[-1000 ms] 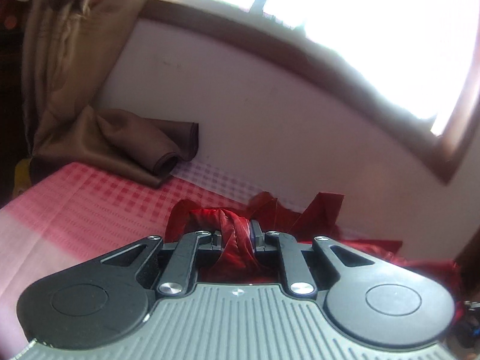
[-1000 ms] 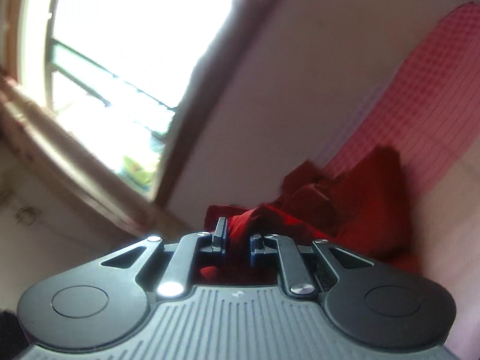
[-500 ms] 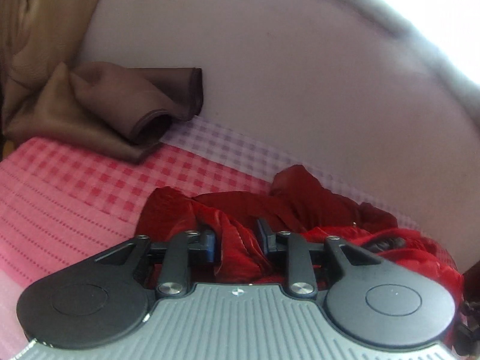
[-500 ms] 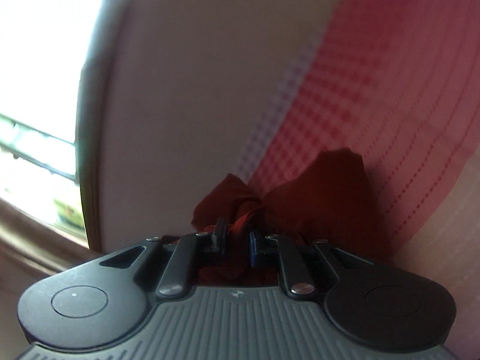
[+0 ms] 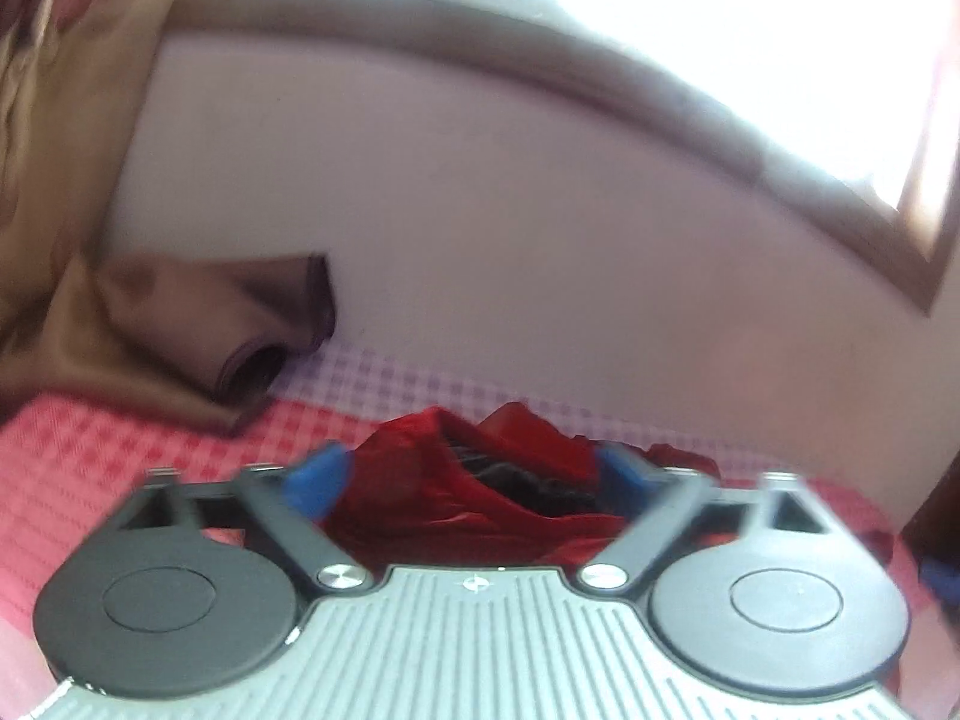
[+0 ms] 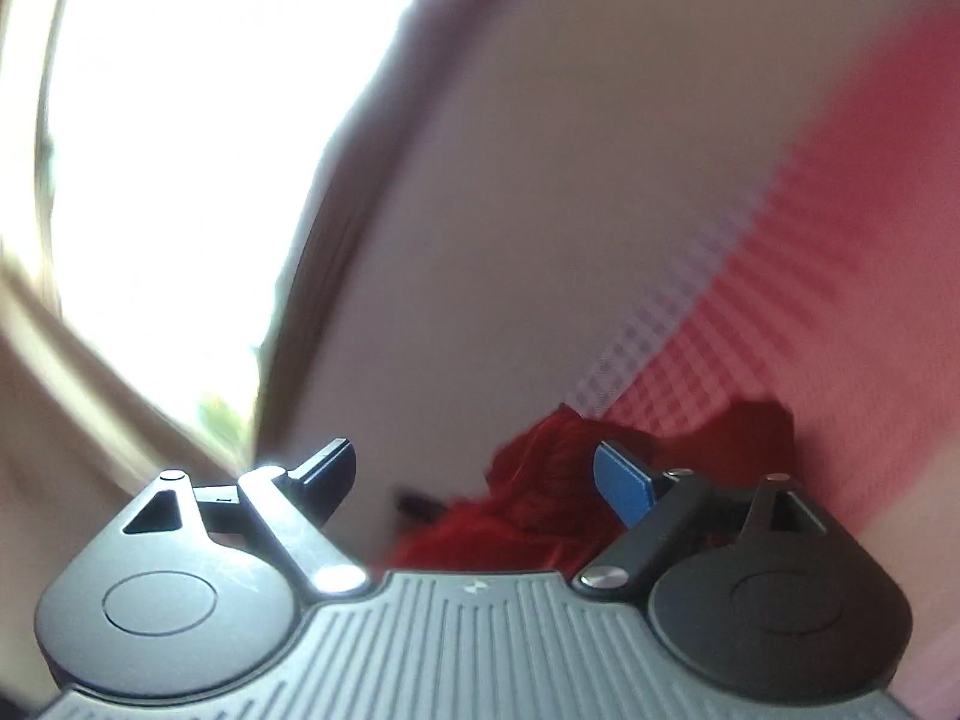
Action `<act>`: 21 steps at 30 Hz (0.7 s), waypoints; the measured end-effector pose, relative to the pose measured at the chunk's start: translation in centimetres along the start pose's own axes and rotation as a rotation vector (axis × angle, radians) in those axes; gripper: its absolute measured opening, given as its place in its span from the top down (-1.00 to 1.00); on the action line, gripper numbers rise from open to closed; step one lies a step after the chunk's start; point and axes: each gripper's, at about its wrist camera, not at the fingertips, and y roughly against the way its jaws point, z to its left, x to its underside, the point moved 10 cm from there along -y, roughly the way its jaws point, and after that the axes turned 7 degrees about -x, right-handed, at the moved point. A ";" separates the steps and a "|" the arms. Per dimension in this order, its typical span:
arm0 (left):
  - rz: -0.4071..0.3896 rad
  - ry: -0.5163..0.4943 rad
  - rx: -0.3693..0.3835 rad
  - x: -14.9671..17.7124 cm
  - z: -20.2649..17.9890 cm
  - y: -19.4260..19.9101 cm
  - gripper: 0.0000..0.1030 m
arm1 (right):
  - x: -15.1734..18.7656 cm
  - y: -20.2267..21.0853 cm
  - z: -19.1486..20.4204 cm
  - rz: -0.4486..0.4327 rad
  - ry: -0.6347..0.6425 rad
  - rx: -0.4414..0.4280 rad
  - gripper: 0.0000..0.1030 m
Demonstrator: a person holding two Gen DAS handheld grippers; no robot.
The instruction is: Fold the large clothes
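Observation:
A crumpled red garment (image 5: 444,480) lies bunched on a pink checked bed sheet (image 5: 78,456) close to the wall. In the left wrist view my left gripper (image 5: 471,480) has its jaws opening, and red cloth lies loose between its blue pads (image 5: 315,483) without being pressed. In the right wrist view the same red garment (image 6: 534,510) sits low ahead. My right gripper (image 6: 486,480) is opening wide, the cloth resting below and beyond its fingers, free of both pads.
A brown curtain (image 5: 78,222) hangs at the left and its hem lies folded on the bed by the wall (image 5: 480,240). A bright window with a dark frame (image 5: 780,138) runs above. The checked sheet (image 6: 810,312) stretches away at the right.
Both grippers were shut on bunched red cloth; now both stand wide apart and the cloth has dropped loose onto the bed. Both hands moved down toward the sheet.

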 end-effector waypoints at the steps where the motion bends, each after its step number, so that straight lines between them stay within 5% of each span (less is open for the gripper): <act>1: 0.009 -0.051 0.004 0.2 -1.1 -0.1 0.20 | 0.6 -0.8 1.3 0.040 0.116 0.039 -0.21; 2: 0.020 -0.083 0.006 0.4 -2.0 -0.5 0.60 | 1.5 -2.1 2.6 0.097 0.230 0.069 0.09; 4: 0.020 -0.157 -0.017 1.0 -3.9 -1.4 0.80 | 3.2 -4.8 4.1 0.187 0.367 0.113 0.24; 9: -0.020 -0.237 -0.076 1.4 -5.8 -5.5 0.77 | 5.2 -11.4 4.6 0.284 0.594 0.214 0.28; 11: -0.021 -0.231 -0.136 1.3 -4.8 -7.8 0.72 | 5.4 -13.4 3.7 0.311 0.609 0.242 0.29; 14: 0.086 -0.226 -0.214 3.2 -2.7 -11.2 0.71 | 5.8 -15.4 1.7 0.352 0.632 0.290 0.29; 21: 0.123 -0.114 -0.180 6.7 -0.3 -11.9 0.67 | 7.9 -16.5 -1.5 0.429 0.514 0.267 0.35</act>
